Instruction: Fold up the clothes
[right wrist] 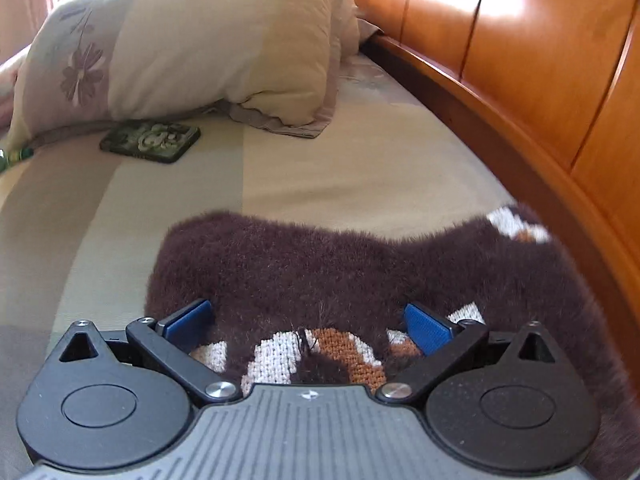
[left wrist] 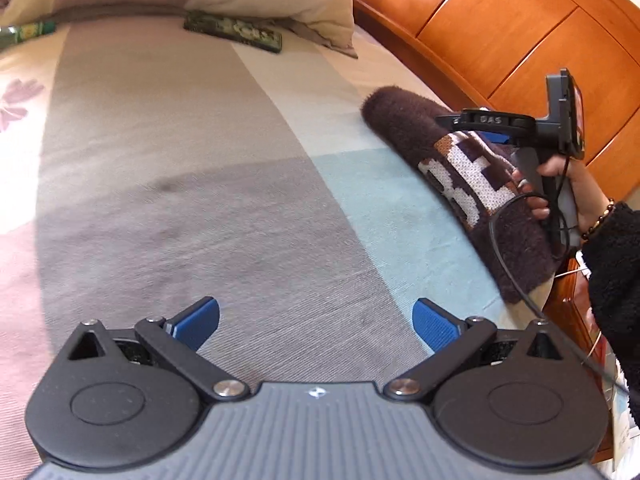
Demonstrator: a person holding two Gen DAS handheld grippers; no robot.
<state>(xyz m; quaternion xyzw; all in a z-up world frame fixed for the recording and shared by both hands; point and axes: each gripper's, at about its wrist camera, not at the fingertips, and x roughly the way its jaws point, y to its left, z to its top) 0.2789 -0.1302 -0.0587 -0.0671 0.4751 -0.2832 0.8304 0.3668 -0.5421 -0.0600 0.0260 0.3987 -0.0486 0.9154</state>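
Brown fuzzy sweater (right wrist: 320,272), patterned white and orange, lies folded at the bed's (left wrist: 200,200) right edge beside the wooden headboard (right wrist: 520,60). Right gripper (right wrist: 308,320) hovers over it, jaws spread wide, grasping nothing. Left gripper (left wrist: 316,320) hangs over bare bedspread, jaws likewise released.

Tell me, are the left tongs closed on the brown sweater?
No, the left tongs are open over the bare bedspread, and the brown sweater lies apart, to their right.
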